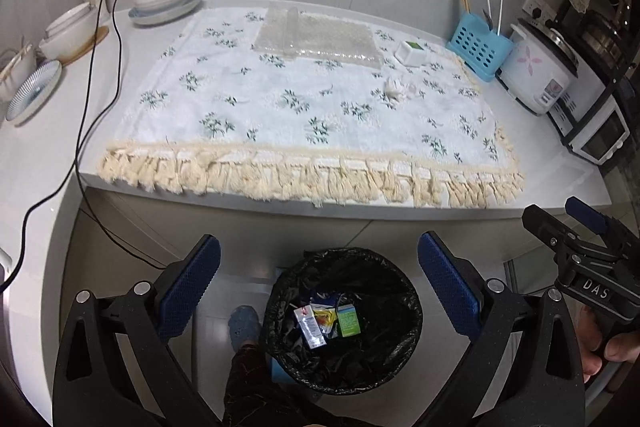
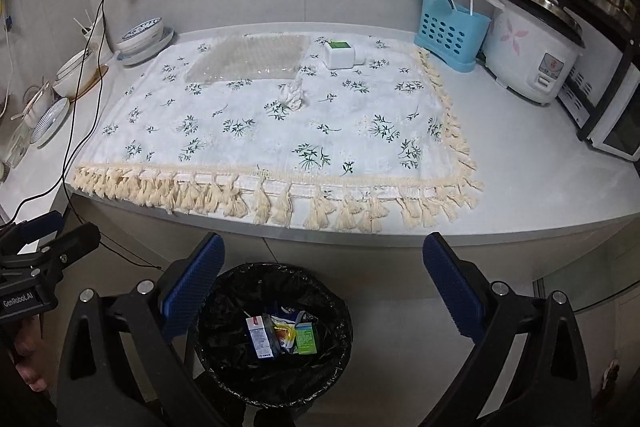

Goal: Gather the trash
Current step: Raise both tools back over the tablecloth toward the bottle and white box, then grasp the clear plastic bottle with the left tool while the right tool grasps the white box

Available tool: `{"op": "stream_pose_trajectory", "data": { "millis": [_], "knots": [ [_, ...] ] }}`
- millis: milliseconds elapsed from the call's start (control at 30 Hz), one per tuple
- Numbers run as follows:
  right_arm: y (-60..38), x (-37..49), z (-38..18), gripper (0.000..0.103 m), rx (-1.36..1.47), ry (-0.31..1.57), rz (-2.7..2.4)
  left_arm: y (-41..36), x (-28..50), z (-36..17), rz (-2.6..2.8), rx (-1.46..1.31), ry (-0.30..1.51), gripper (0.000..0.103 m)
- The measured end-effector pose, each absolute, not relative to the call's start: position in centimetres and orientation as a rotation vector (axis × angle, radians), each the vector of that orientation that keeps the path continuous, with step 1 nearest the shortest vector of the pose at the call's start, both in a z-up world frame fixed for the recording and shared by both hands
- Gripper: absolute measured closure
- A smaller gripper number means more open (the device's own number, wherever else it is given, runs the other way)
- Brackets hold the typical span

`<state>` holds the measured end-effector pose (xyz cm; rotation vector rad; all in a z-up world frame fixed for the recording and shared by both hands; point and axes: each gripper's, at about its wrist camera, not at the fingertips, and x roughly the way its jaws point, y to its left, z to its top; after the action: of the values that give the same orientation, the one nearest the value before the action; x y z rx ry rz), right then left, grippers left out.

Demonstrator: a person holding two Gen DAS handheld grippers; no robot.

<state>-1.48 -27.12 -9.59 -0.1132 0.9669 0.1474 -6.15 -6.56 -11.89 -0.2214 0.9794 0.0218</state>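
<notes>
Black-lined bin (image 1: 344, 323) under both spread, empty tongs (image 1: 320, 291) (image 2: 324, 291); white carton (image 1: 310, 327) lying lengthwise, toward the counter.

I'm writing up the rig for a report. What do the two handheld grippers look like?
Both are matte black frames with silver pivot bolts and blue, dimpled finger pads. The right gripper carries a white "DAS" label; the left gripper reads "GenRobot.AI". Bare hands hold their handles; no sleeves are visible.

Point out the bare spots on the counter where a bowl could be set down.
Free: the cloth's front half, before the crumpled tissue; bare counter between fringe and rice cooker. Crowded: the stacked dishes on the left.
</notes>
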Motion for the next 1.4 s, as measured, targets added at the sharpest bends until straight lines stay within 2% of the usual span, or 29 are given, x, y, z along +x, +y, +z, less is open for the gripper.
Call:
{"op": "stream_pose_trajectory", "data": {
  "millis": [333, 833, 1033, 1400],
  "knots": [
    [-26.3, 1.2, -8.7, 0.008, -0.115, 0.953, 0.132, -5.4, -2.7, -10.6, 0.004, -0.208, 0.965, 0.006],
    [-23.2, 9.9, -8.6, 0.009, -0.096, 0.958, 0.086, -0.6, 7.0, -9.2, -0.020, -0.201, 0.973, 0.006],
    [-22.1, 14.1, -9.6, 0.012, -0.106, 0.985, 0.069, 1.6, 12.5, -10.0, -0.021, -0.196, 1.000, 0.006],
    [-22.5, 24.0, -11.8, 0.012, -0.119, 1.031, 0.004, 3.4, 23.0, -12.9, -0.065, -0.181, 1.072, 0.006]
  ]
}}
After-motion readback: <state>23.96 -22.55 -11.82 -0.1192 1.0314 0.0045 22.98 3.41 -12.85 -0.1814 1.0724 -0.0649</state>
